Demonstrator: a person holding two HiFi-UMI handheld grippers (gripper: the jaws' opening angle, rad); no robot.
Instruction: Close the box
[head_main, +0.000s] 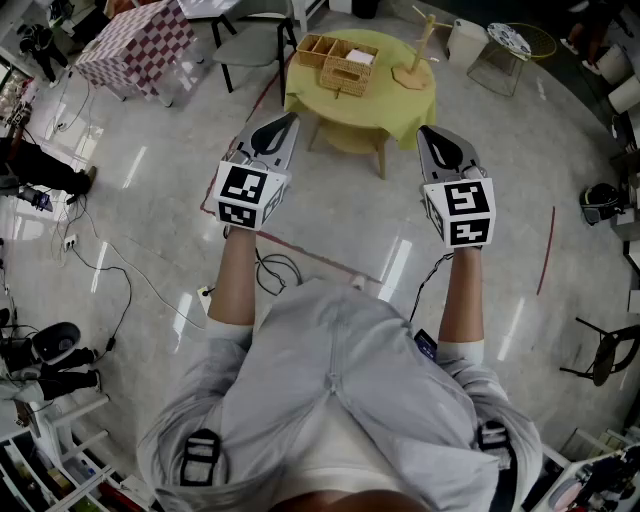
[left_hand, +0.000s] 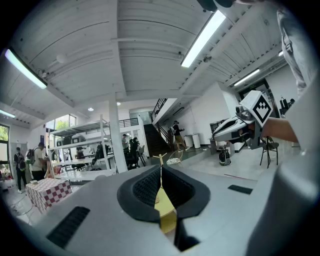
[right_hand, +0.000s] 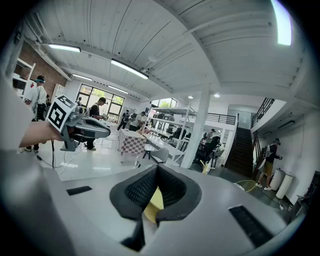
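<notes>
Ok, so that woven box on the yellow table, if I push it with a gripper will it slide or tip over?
Probably slides: the woven box sits low and wide on the yellow table, so tipping seems unlikely. Its open basketwork suggests it's light for its size, and the weave may flex slightly under pressure.

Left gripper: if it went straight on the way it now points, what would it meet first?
Probably the round yellow table ahead, near its woven wicker box; depth is unclear, so it might pass above.
</notes>
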